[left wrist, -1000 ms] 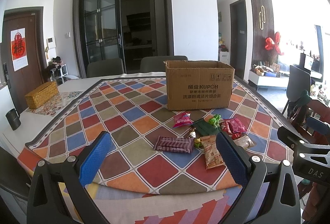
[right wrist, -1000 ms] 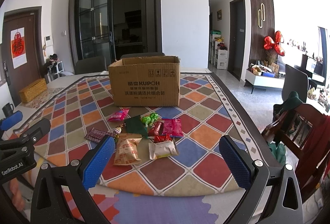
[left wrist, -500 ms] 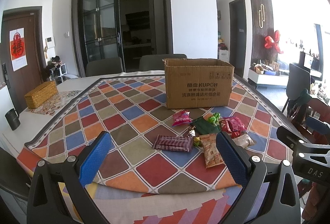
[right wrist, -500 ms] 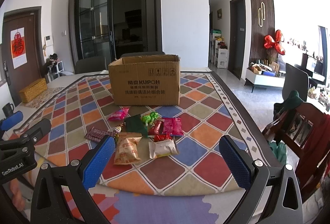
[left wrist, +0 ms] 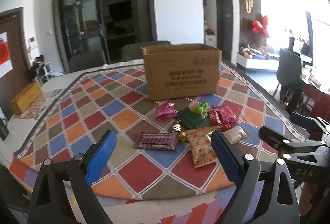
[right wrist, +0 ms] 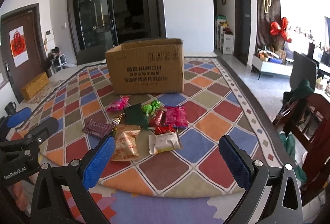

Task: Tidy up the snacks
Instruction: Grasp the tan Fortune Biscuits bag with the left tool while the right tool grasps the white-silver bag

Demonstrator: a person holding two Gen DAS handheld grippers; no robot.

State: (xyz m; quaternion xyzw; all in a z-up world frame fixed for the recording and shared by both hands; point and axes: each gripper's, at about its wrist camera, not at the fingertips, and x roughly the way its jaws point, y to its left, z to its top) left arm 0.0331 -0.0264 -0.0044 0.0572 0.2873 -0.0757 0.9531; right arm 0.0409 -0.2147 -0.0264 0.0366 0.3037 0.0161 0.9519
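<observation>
Several snack packets lie in a loose pile in front of an open cardboard box [left wrist: 181, 71] [right wrist: 146, 69] on the patterned tablecloth. I see a purple bar [left wrist: 157, 140] [right wrist: 97, 128], an orange bag [left wrist: 201, 147] [right wrist: 125, 144], a white packet [right wrist: 166, 141], a pink packet [left wrist: 165, 112] [right wrist: 117, 104], a dark green packet [left wrist: 191, 119] [right wrist: 135, 115], green candies [right wrist: 151, 107] and a magenta packet [right wrist: 175, 116]. My left gripper [left wrist: 163, 153] is open and empty, near the purple bar. My right gripper [right wrist: 166, 162] is open and empty, near the white packet.
A woven yellow box [left wrist: 25, 97] and a dark mug [right wrist: 10, 108] sit at the table's far left. Grey chairs [left wrist: 86, 62] stand behind the table. A wooden chair [right wrist: 309, 120] with clothes stands off the right edge.
Both grippers have moved forward and slightly lower toward the snack pile. Both stay open and empty. The snacks and box have not moved.
</observation>
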